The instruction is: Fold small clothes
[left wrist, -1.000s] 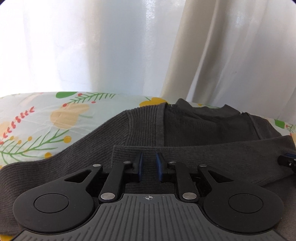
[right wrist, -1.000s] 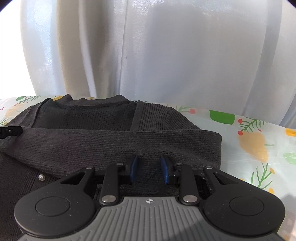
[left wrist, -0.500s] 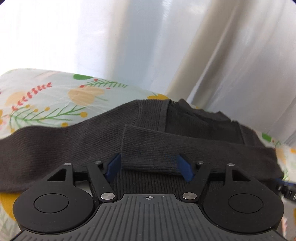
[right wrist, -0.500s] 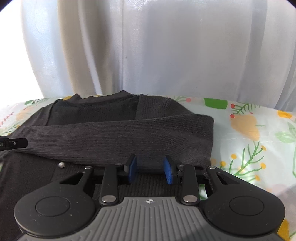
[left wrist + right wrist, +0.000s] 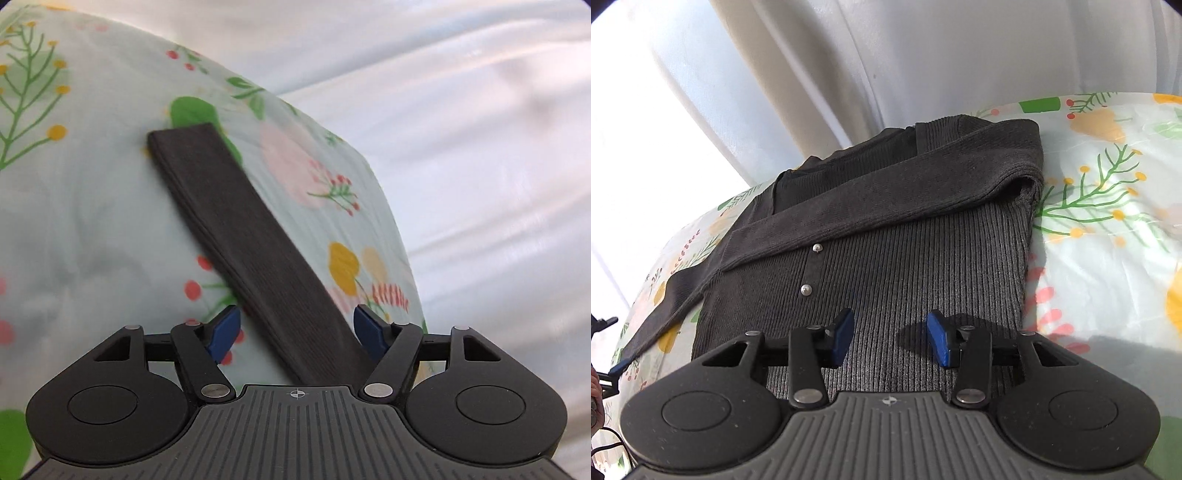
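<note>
Since a second ago the left tongs have swung off the cardigan's body to its outstretched sleeve, which lies flat on the floral sheet; jaws narrowed a touch, still released, sleeve between the pads but seemingly untouched, view blurred. Right tongs have just been opening, released, empty, above the dark ribbed cardigan, whose other sleeve is folded across its chest.

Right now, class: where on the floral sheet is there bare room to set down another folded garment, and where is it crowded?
Bare floral sheet lies right of the cardigan, and both sides of the outstretched sleeve. Crowded: the middle, under the cardigan.
</note>
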